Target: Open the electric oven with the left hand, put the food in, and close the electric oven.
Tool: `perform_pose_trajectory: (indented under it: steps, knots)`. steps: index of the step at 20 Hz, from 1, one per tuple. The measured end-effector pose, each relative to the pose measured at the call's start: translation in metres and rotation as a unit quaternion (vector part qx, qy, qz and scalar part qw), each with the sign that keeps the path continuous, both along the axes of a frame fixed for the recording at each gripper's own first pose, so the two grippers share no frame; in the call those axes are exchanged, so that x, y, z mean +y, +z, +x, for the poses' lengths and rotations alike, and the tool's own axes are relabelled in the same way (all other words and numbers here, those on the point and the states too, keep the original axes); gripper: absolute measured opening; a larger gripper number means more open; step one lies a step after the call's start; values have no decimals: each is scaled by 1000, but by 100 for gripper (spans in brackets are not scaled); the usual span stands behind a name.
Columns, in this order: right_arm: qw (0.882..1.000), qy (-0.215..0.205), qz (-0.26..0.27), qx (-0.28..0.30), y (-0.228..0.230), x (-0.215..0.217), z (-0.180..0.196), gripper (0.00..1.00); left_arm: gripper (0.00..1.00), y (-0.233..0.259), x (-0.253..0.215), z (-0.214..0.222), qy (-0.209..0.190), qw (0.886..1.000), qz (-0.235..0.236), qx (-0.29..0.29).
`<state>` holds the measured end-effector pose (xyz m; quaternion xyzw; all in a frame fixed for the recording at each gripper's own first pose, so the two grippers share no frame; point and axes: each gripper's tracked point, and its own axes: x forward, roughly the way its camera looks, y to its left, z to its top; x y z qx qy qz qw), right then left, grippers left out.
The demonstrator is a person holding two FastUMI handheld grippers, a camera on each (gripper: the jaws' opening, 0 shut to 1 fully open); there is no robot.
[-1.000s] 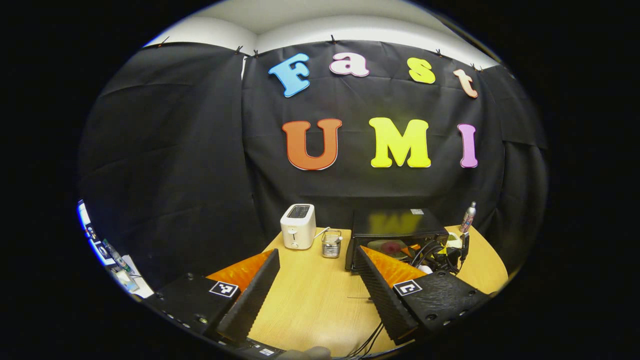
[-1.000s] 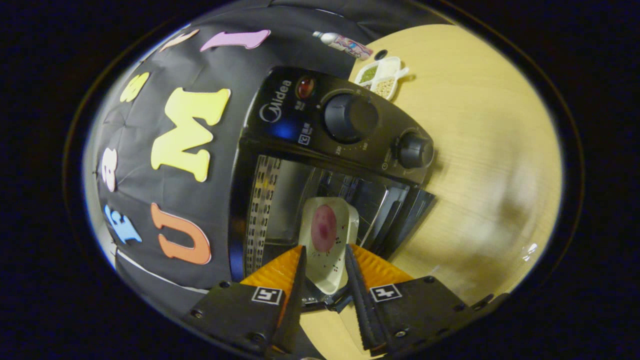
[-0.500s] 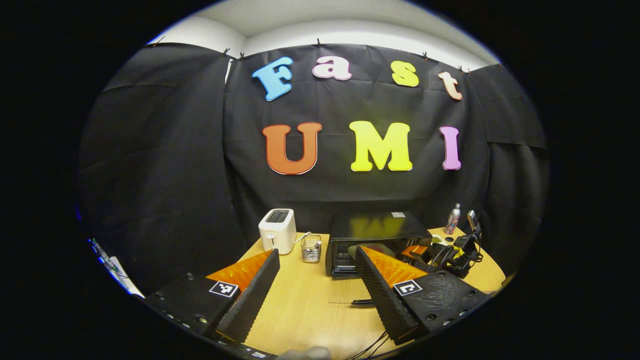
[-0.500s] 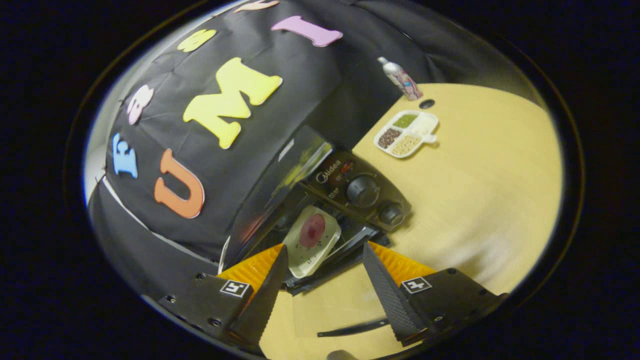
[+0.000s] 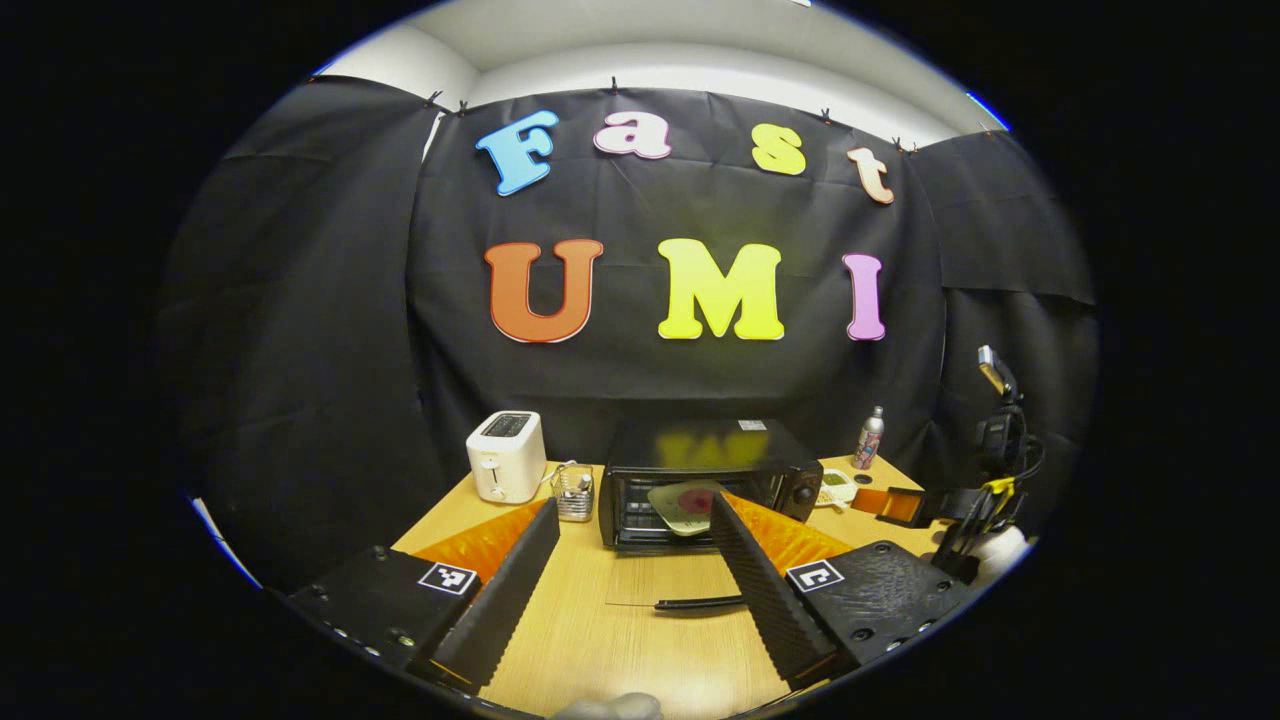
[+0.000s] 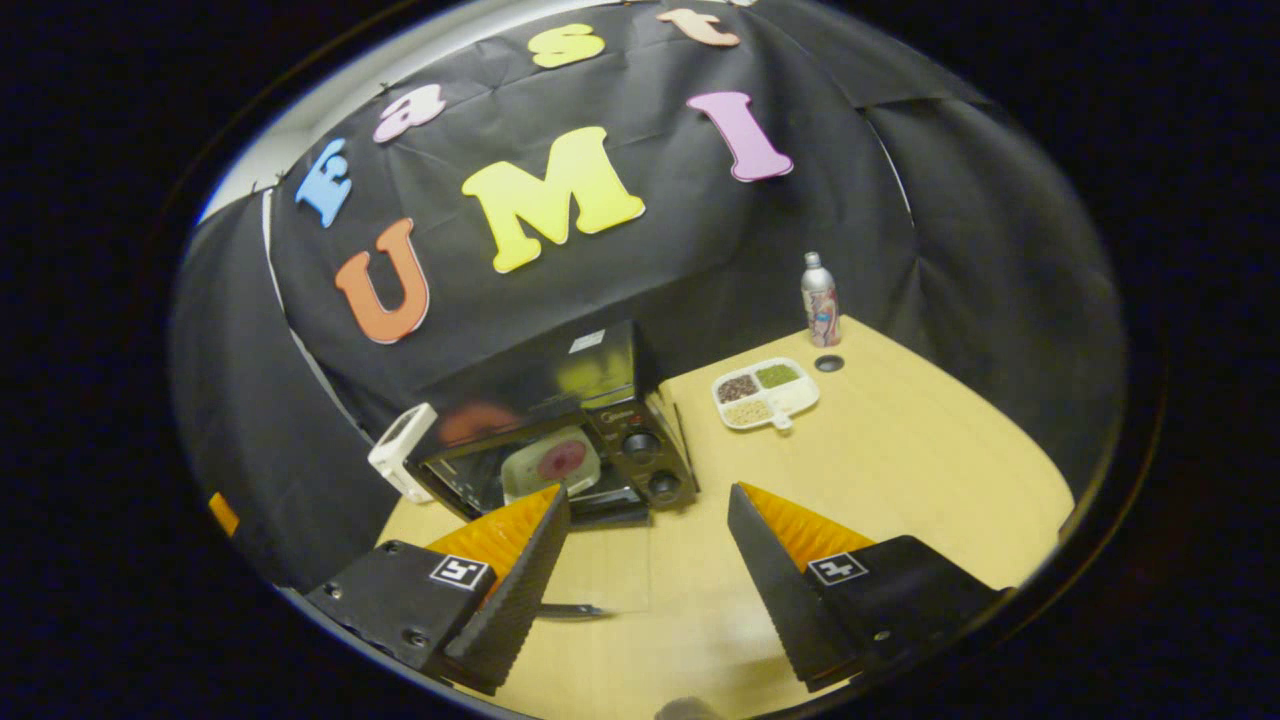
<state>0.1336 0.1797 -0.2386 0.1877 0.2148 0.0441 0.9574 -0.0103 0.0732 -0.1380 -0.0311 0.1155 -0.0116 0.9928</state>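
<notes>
in the left gripper view we see the left gripper [image 5: 625,570] w/ fingers spread wide, nothing between them, hanging over the wooden table [image 5: 640,650]. in the right gripper view the right gripper [image 6: 648,560] is likewise wide open and grasping nothing, above the table [image 6: 900,470]. in the left gripper view we also see that other gripper [image 5: 905,505] farther off at right, w/ cables beside it.

the table is light wood, black cloth booth wall behind, white ceiling strip on top. a thin dark stick-like item [image 5: 700,602] lies on the table in front of the oven; we can't tell what it is.

the electric oven [image 5: 705,480] stands at the back of the table, door down and open; in the right gripper view the oven [image 6: 560,440] shows 2 knobs on its right panel. the food, a pale plate w/ a reddish round piece [image 6: 555,462], sits inside the oven cavity; same plate [image 5: 690,500] seen in the left gripper view.

left of the oven: a white toaster [image 5: 507,457] and a small clear jar [image 5: 575,492] just beside it. right of the oven: a white divided tray [image 6: 766,392] w/ brown, green and beige grains in separate compartments, and near it an upright bottle [image 6: 820,300] at the table's back edge.
</notes>
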Motion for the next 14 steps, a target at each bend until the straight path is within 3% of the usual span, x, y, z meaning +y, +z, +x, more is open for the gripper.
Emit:
perform_pose_trajectory:
  steps: [4, 5, 14]
  knots:
    - [998, -26, -52, -17, 13, -47, -29, 95, 96, -38, -15, 1, -21, 1000, 5, 21]
    - [997, -31, -63, -18, 16, -58, -35, 100, 96, -53, -18, 1, -25, 999, 6, 31]
    - [988, -75, -135, -24, 45, -139, -87, 96, 96, -166, -64, 3, -61, 992, 3, 109]
